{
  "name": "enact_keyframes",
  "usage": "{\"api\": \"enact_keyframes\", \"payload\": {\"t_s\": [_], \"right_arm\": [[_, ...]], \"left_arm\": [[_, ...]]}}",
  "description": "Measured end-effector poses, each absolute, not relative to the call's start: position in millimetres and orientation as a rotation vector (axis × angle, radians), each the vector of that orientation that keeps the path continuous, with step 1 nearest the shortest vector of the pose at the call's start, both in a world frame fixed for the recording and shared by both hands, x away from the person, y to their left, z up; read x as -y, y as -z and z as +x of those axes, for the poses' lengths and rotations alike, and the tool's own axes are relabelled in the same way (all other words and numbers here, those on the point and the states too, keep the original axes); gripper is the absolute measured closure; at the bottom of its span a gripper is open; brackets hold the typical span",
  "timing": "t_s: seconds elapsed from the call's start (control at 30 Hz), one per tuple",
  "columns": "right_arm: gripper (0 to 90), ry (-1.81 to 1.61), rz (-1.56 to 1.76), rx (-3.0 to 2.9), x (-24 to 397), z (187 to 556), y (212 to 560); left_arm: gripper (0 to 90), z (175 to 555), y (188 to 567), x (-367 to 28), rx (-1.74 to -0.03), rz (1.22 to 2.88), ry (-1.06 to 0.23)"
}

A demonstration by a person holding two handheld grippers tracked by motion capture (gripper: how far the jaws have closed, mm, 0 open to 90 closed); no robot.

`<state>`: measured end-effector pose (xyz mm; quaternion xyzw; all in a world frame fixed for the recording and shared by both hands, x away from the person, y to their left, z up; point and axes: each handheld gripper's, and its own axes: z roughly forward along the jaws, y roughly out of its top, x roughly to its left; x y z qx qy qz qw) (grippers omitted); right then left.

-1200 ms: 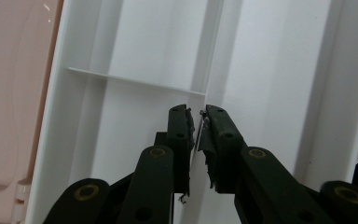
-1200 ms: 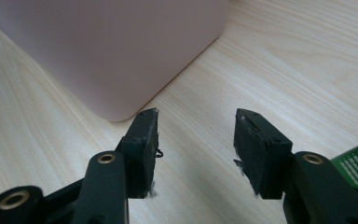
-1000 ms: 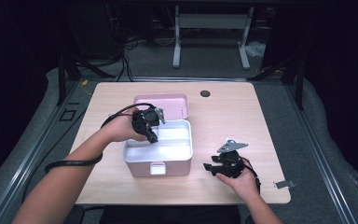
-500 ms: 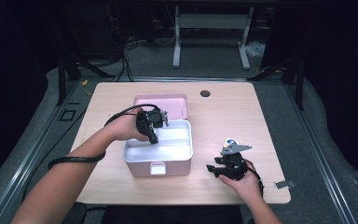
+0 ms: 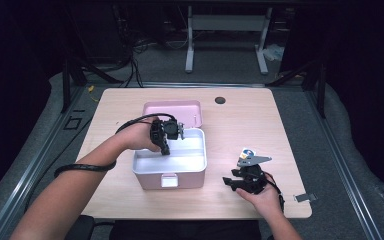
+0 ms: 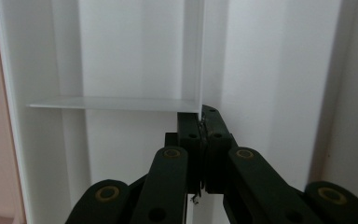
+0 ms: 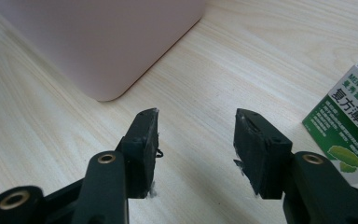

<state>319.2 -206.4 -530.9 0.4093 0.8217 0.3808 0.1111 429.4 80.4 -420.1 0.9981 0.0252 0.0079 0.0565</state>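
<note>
Left gripper view: my left gripper [image 6: 204, 116] just clamped the divider [image 6: 192, 56]; I'd lift it straight. Right gripper [image 7: 196, 128] idles open near the box [image 7: 102, 42].

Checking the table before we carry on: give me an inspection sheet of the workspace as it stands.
Surface: wooden table, bare around the box.
Job's things: open pink box, white divider inside; lid behind it.
Clutter: small green-and-white carton; dark disc at the far edge.
Grippers: left claw shut on the divider's edge; right claw open, empty, beside the box.
Cables: one loops from the left claw.
Surroundings: grey floor, metal stand behind.
</note>
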Motion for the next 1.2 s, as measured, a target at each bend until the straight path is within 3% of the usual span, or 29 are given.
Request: {"api": "enact_keyframes", "payload": {"t_s": [0.7, 1.2], "right_arm": [[49.9, -1.125, 1.2, -2.41, 207, 319, 530], [49.9, -1.127, 1.203, -2.41, 207, 319, 530]], "left_arm": [[88.3, 419, 419, -72, 0.058, 3.078, -0.119], [89.4, 419, 407, -74, 0.019, 3.069, -0.114]]}}
